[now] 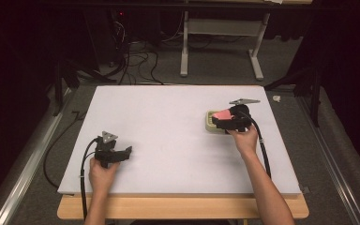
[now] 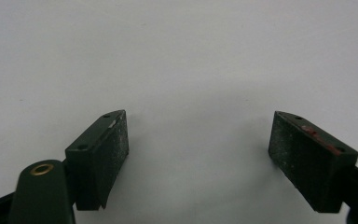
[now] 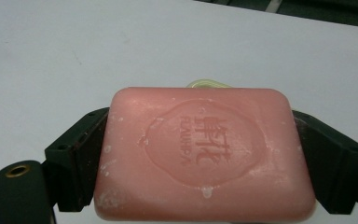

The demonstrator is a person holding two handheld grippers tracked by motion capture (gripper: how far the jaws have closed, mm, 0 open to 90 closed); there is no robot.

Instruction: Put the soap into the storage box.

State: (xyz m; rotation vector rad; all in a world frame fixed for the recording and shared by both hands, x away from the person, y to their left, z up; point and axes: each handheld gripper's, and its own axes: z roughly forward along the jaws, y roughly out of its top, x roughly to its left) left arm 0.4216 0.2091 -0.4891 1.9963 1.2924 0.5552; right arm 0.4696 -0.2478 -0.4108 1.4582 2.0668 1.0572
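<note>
Across the middle of the high view lies the big white table [image 1: 168, 140], a pale board on a wooden top, with dark floor, cables and a metal frame beyond its far edge. At the near left of that board I hold my left gripper [image 1: 127, 153] low over the surface. Its jaws stand wide apart with nothing between them, and in the left gripper view [image 2: 198, 149] bare white table shows in the gap.

On the right half of the table, toward the far side, my right hand [image 1: 245, 139] holds the right gripper [image 1: 218, 120]. Its jaws are clamped on the two short ends of a pink soap bar [image 3: 204, 154], which lies flat between them, its stamped oval face turned up toward the camera in the right gripper view [image 3: 204, 161].

Just under the bar in the high view sits a small pale green soap dish [image 1: 209, 123], resting on the table. The pink bar [image 1: 222, 114] is over the dish; whether it touches the dish I cannot tell. A sliver of the dish's rim [image 3: 208, 83] peeks out past the far edge of the soap.
</note>
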